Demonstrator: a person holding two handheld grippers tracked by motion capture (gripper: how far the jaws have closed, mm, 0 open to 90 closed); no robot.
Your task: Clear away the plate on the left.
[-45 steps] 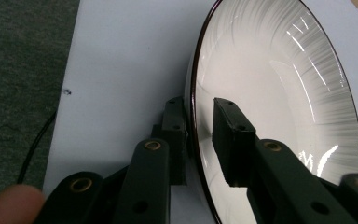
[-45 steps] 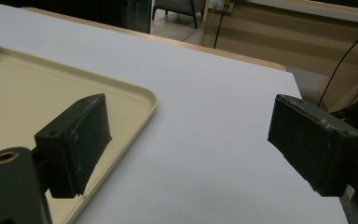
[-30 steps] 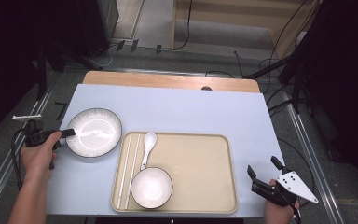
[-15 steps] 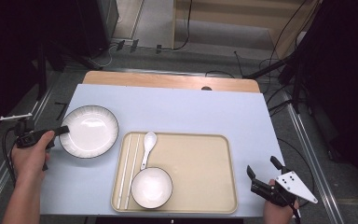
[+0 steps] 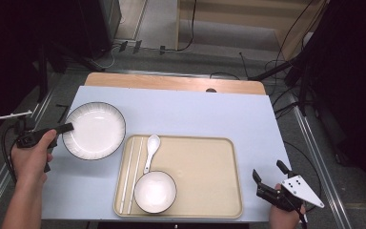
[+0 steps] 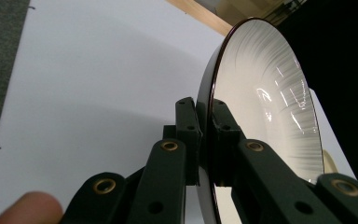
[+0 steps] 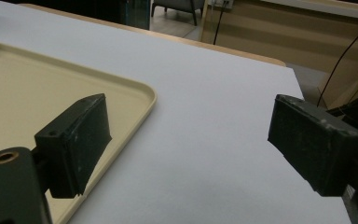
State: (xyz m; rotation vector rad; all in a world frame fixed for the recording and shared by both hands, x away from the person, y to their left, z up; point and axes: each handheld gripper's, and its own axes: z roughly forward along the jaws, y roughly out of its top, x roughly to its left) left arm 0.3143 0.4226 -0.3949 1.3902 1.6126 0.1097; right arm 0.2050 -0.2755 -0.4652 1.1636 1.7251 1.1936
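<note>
Pale blue table top (image 5: 195, 114), wooden strip along its far edge. Cream tray (image 5: 205, 171) sits at the near middle, carrying a small white bowl (image 5: 155, 192), a white spoon (image 5: 151, 150) and a pair of chopsticks (image 5: 129, 174) laid along its left side.

White plate (image 5: 94, 130), dark-rimmed, is at the left of the table just beside the tray's far left corner. Left gripper (image 5: 66, 128) is clamped on its left rim. In the left gripper view the two jaws pinch the thin edge of the plate (image 6: 261, 102), one pad on each face, at one spot only.

Right gripper (image 5: 266, 180) rests at the near right corner, jaws wide apart, nothing between them; its own view has the tray's corner (image 7: 135, 93) beside one jaw.

Risks, as I judge them:
- Grip is a narrow pinch on a smooth glazed rim, so the plate's weight hangs far out from the pads. It could pivot or slip free if the hand tilts or jerks.
- Plate is close to the tray edge and the spoon. A low swing toward the tray could clip the lip or knock the spoon.
- No second support is near, with the right gripper well apart.
</note>
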